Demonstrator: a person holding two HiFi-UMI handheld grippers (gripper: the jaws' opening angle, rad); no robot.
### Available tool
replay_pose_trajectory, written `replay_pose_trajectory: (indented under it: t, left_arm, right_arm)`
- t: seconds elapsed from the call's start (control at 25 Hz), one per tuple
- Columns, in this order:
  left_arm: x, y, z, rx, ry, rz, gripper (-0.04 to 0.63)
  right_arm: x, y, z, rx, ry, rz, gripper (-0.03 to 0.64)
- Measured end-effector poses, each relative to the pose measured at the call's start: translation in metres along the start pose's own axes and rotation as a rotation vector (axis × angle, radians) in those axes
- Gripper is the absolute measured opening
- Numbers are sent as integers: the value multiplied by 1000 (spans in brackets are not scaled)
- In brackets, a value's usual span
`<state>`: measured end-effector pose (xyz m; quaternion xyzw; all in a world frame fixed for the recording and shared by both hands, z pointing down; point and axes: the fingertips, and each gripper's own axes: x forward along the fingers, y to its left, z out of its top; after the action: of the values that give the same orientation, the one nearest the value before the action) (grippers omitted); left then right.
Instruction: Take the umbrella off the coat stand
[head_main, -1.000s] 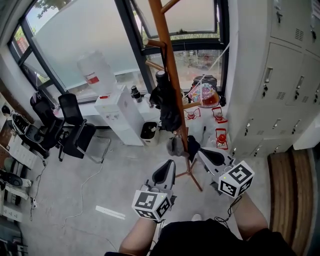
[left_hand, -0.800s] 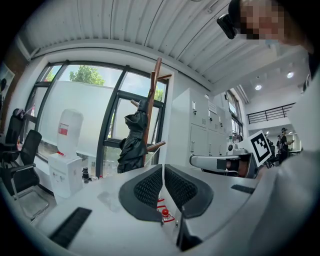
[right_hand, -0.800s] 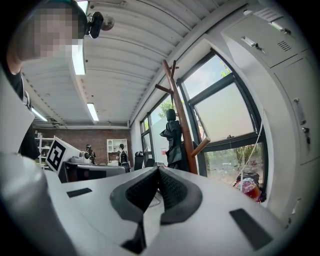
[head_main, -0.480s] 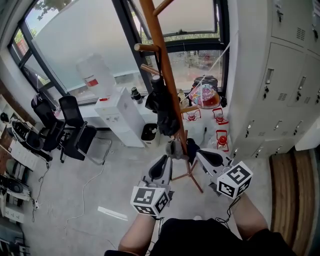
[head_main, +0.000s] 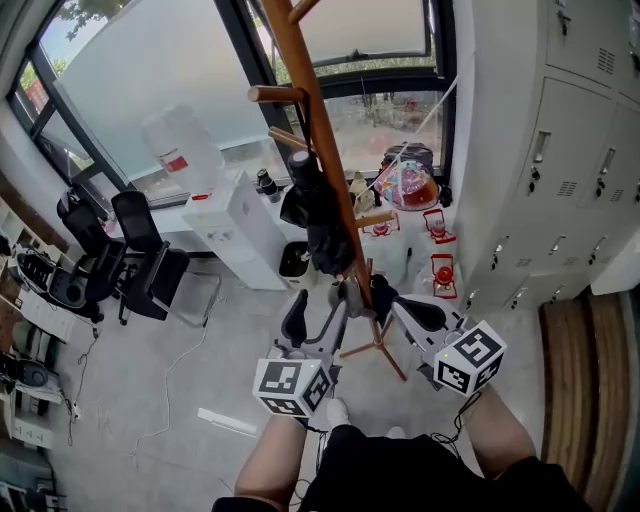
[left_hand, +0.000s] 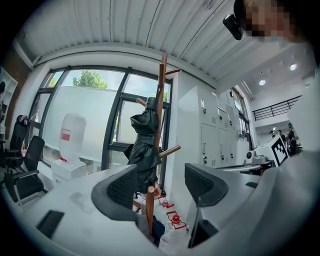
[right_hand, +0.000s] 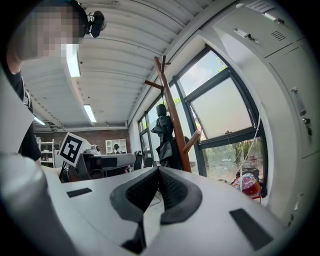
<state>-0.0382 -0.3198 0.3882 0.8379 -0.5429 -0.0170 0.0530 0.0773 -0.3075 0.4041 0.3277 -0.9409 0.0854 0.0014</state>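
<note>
L gripper (head_main: 314, 312): jaws were pressed together in both earlier frames and have just been opening, now they stand wide apart. Nothing clamped. In left gripper view a wooden bit of the coat stand (head_main: 300, 100) shows in the gap, pads not on it.

Same gripper also shifts. In head view it sits higher and a bit more to the left than 1 s ago, and its tips are closer in frame to the bottom end of the umbrella (head_main: 318, 225).

My head view drifts too. Stand, umbrella and water dispenser (head_main: 238, 228) all sit further left in frame than before, and the top of the pole leans further left.
</note>
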Motion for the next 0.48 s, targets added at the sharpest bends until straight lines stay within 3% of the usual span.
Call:
replay_pose_trajectory:
  t: [0.48]
  left_arm:
    - [52,36,21,55,15,-86,330]
  right_arm:
    - [32,-16,5,0,-22,-61,54]
